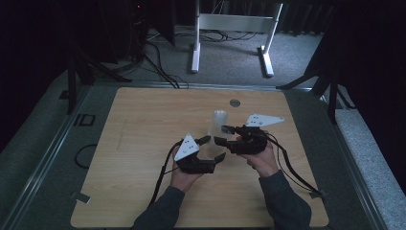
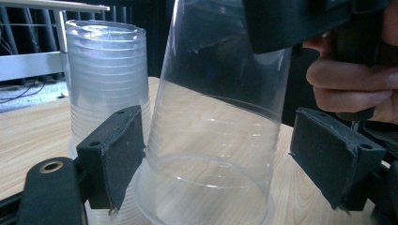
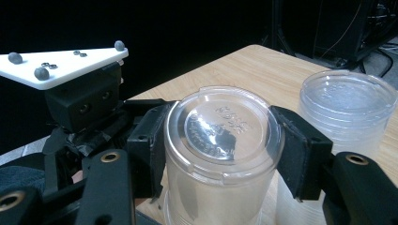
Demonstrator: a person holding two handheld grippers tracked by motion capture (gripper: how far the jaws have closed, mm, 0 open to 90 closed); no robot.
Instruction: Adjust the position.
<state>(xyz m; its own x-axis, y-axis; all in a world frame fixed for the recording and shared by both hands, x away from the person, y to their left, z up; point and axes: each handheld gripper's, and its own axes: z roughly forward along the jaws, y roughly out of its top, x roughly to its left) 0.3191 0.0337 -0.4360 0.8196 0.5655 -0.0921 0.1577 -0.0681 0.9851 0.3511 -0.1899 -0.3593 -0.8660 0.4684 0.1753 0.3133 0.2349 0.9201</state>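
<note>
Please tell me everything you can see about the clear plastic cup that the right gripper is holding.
The clear plastic cup is thin, see-through and turned upside down, its flat embossed base facing up. The right gripper clamps it near the base, both pads pressing. Its wide rim is low over the light wooden table, slightly tilted. The left gripper has open jaws either side of its lower part. A stack of similar clear cups stands beside it.

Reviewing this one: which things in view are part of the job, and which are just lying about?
In the job:
clear cup, inverted, clamped by the right gripper
stack of cups
left gripper, jaws around the cup's base

Lying about:
round disc
white desk frame
</note>
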